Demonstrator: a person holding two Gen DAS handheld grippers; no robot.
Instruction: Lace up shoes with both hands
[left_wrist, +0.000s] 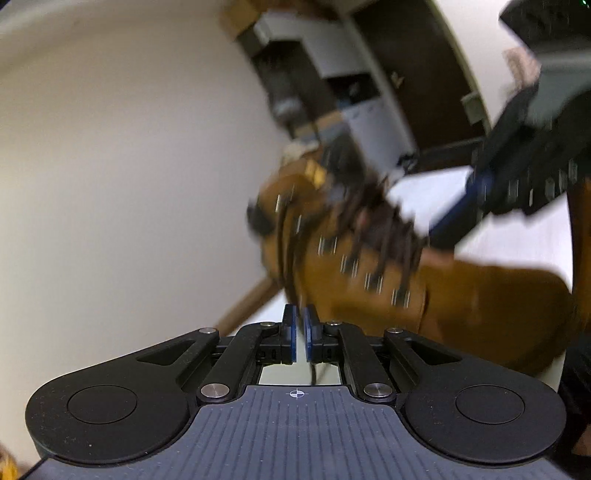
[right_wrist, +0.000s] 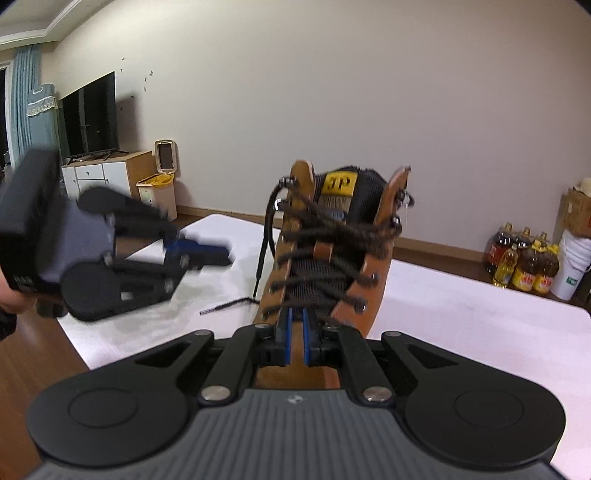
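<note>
Left wrist view: left gripper (left_wrist: 298, 334) low in the foreground, blue pads a narrow slit apart, nothing pinched between them, so released; one thin dark strand visible under the jaws, apparently not gripped. Just ahead and to the right of the fingertips, the tan boot (left_wrist: 369, 266), blurred, its dark laces (left_wrist: 384, 236) crossing the tongue. Beyond the boot and up to the right, the right gripper (left_wrist: 517, 177), angled down toward the lacing. Heavy blur throughout, probably from a swing of the hand.

Right wrist view: right gripper (right_wrist: 295, 336) pointed slightly down at the boot (right_wrist: 325, 258), blue pads almost together, whether clamped on anything: cannot tell. Directly ahead of the fingertips, the lower eyelets; boot upright on the white table (right_wrist: 480, 332), probably for access to both eyelet rows. Ahead and left, a loose lace end (right_wrist: 229, 306) on the table. Further left, the left gripper (right_wrist: 207, 254), tilted on its side, clear of the boot, a hand (right_wrist: 11, 299) behind it.
</note>
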